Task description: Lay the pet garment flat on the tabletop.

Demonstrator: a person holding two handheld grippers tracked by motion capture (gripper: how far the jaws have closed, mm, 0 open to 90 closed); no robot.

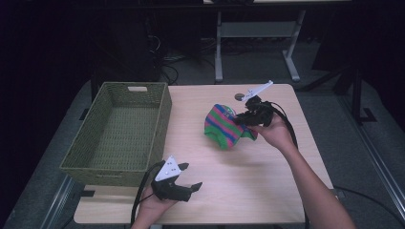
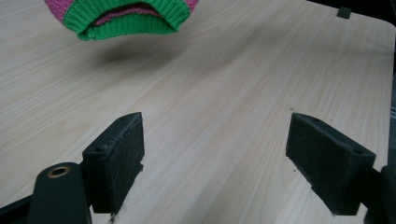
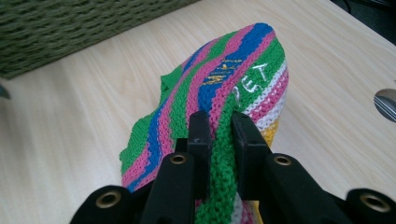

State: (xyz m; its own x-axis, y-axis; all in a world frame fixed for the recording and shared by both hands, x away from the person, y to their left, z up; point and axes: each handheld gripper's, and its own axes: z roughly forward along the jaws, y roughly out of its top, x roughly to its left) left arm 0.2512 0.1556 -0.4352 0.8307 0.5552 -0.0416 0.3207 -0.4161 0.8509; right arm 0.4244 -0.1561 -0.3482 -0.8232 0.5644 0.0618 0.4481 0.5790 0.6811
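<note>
1. Right gripper (image 3: 219, 135): two black jaws pinched on a fold of ribbed knit.
2. Left gripper (image 2: 215, 158): felt-faced pads wide apart, empty.
3. One hat (image 1: 224, 126), striped green, pink and blue, lifted above the table (image 1: 267, 186).
4. One green woven basket (image 1: 162, 119), rectangular, left of the hat.

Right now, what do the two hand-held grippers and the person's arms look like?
Both are black. The left hand-held gripper has two broad jaws faced with dark felt-like pads, a brass-coloured rivet at the hinge, a pale three-cornered plate on top and a black cable trailing off. The right hand-held gripper has the same plate, cable and rivets. Both forearms are bare, with no sleeves in sight.
</note>
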